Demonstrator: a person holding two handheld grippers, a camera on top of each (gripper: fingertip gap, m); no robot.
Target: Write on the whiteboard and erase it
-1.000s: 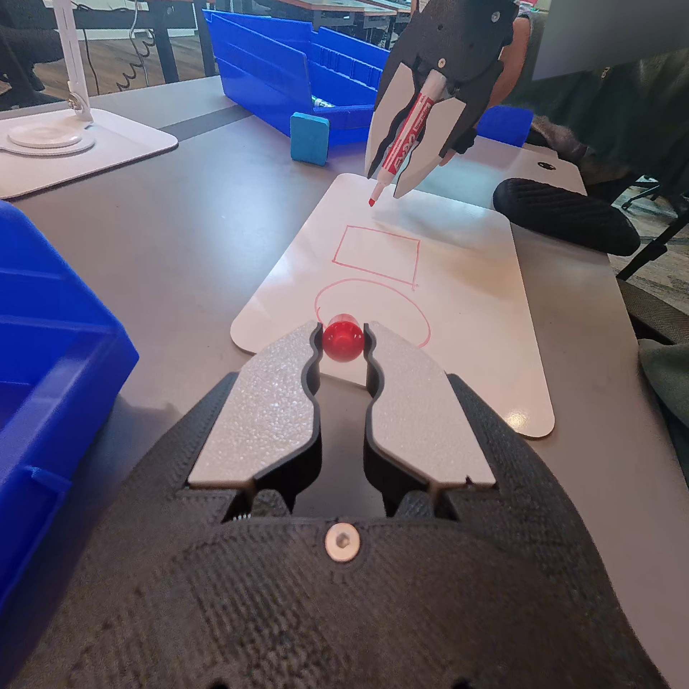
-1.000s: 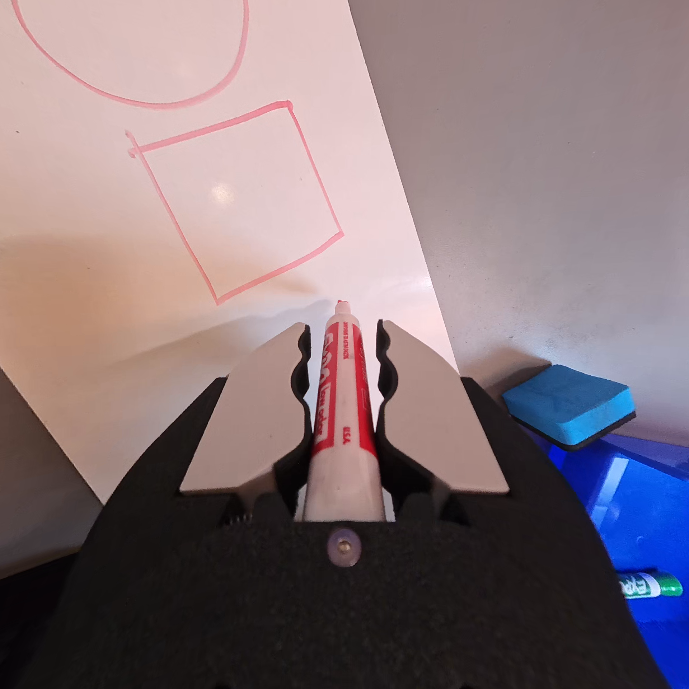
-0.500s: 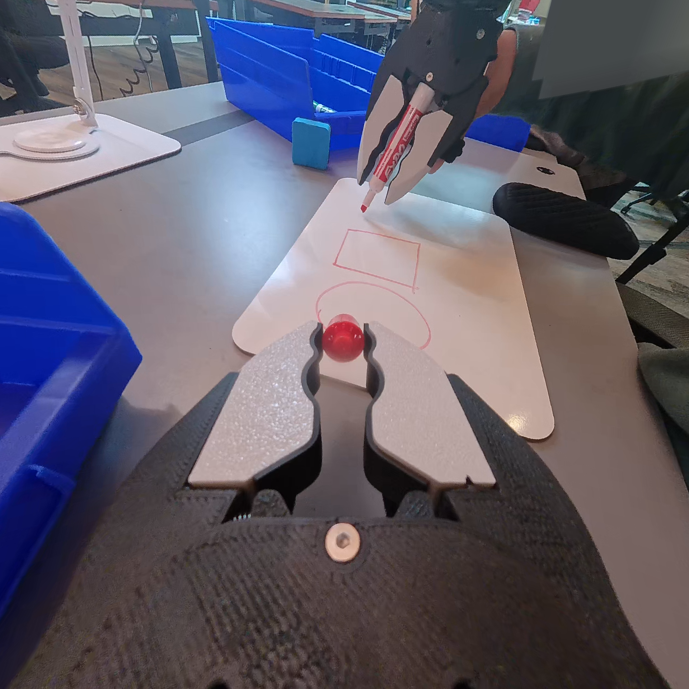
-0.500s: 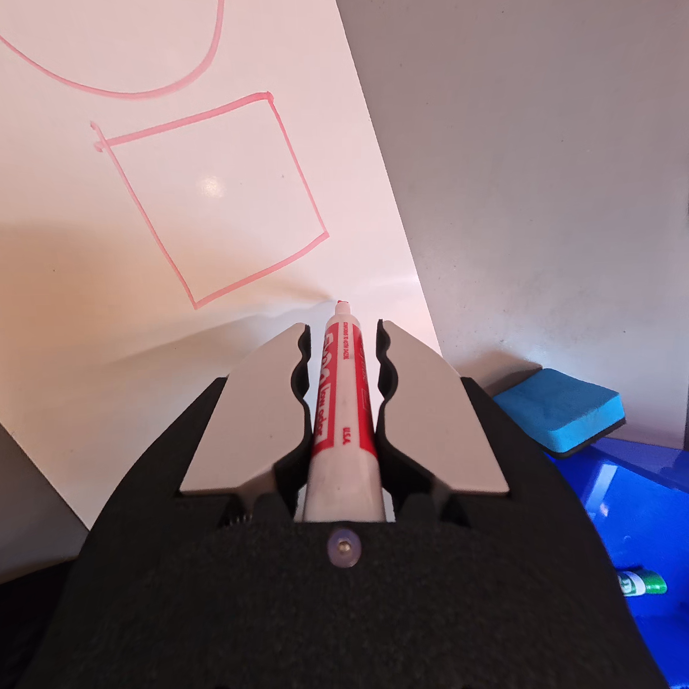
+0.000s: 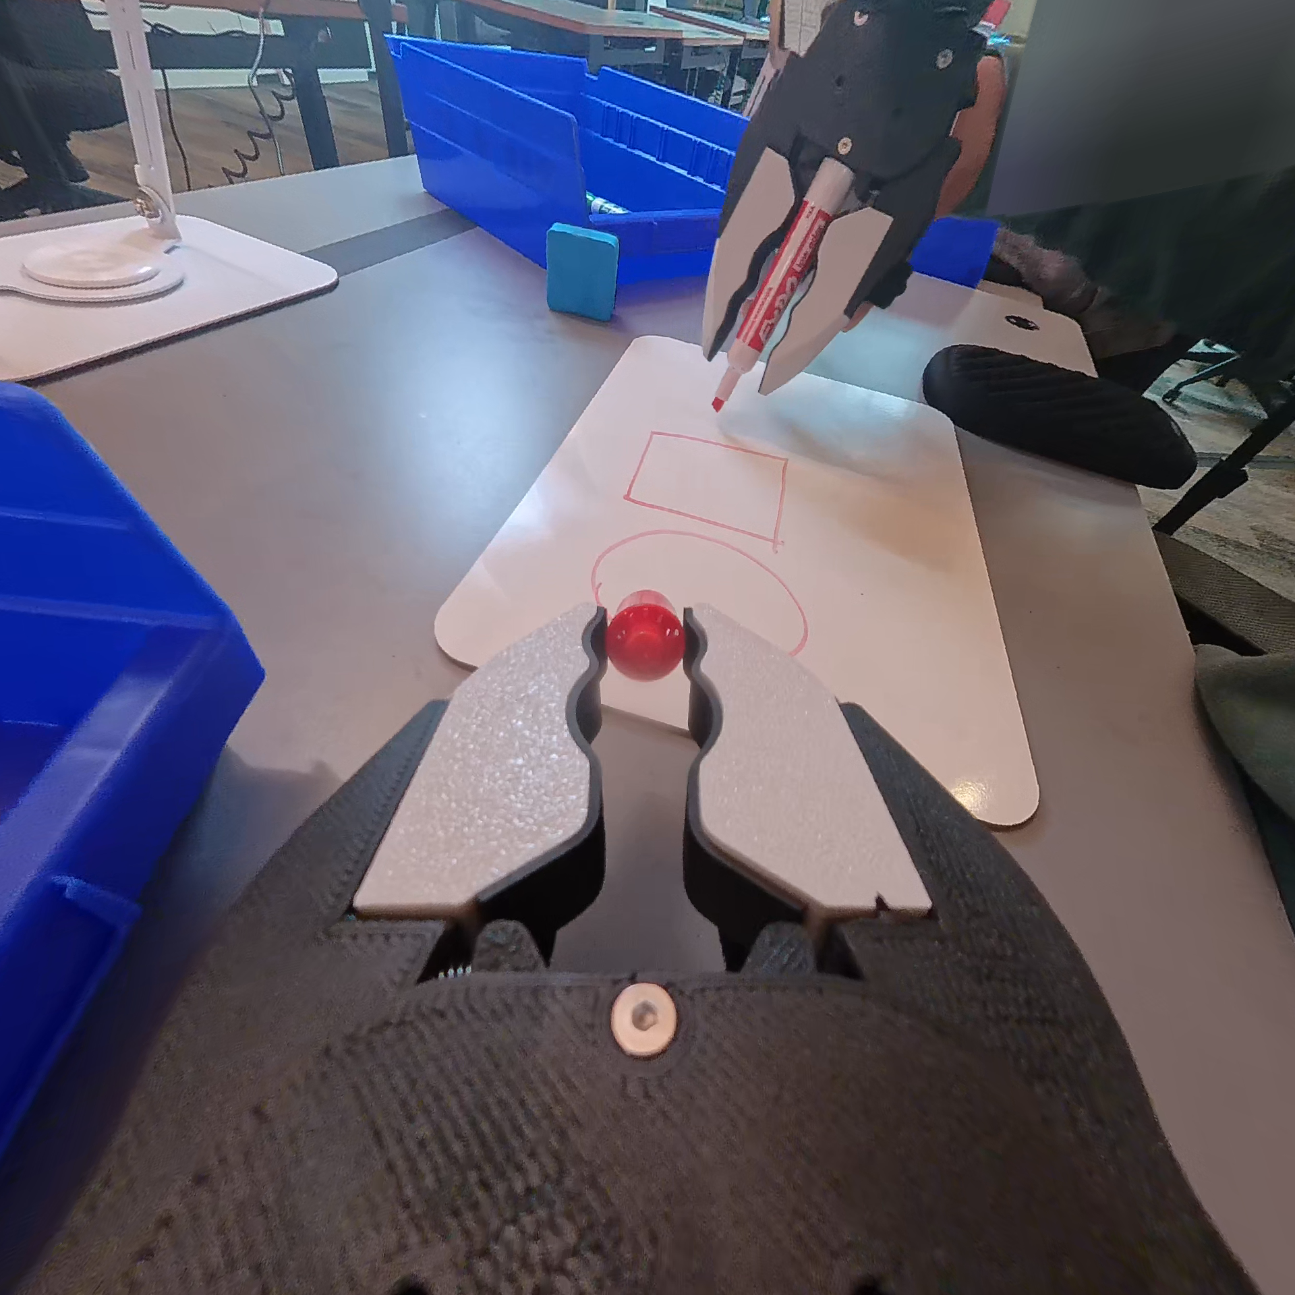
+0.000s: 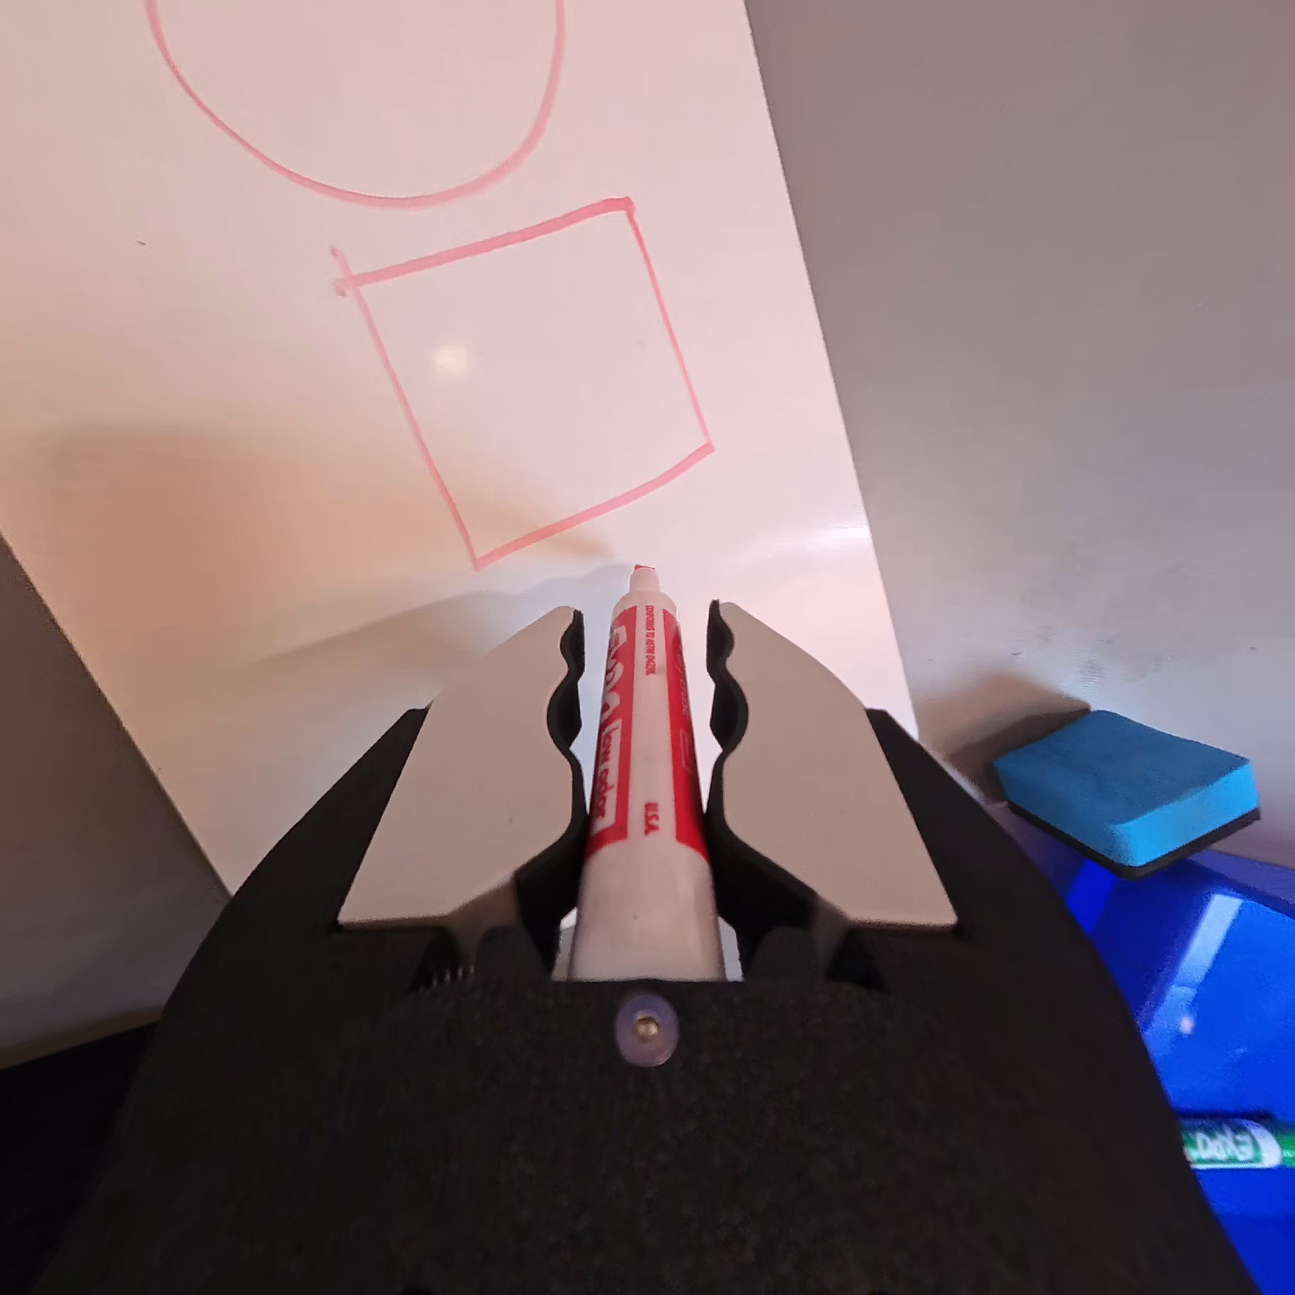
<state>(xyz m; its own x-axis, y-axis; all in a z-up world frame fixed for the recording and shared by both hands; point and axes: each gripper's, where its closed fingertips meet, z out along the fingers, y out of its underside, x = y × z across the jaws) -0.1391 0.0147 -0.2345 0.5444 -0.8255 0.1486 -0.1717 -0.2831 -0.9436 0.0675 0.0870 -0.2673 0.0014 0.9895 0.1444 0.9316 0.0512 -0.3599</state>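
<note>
Left wrist view: the left tongs (image 5: 643, 634) pinch a red cap (image 5: 643, 641) over the near end of the whiteboard (image 5: 876, 631) on the desk (image 5: 336, 448). The right tongs (image 5: 743, 368) hold the red marker (image 5: 781, 280) tip-down past the drawn square (image 5: 708, 487), on its far side.

Right wrist view: the right tongs (image 6: 643, 610) clamp the marker (image 6: 648, 757), its long axis aimed at the whiteboard (image 6: 210, 420), tip just short of the square (image 6: 532, 392). The blue eraser (image 6: 1125, 788) lies right of the whiteboard, nearer these tongs.

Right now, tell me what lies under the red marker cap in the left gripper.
Under the red marker cap, the whiteboard with part of the drawn circle; left gripper fingers cover the board's near edge.
</note>
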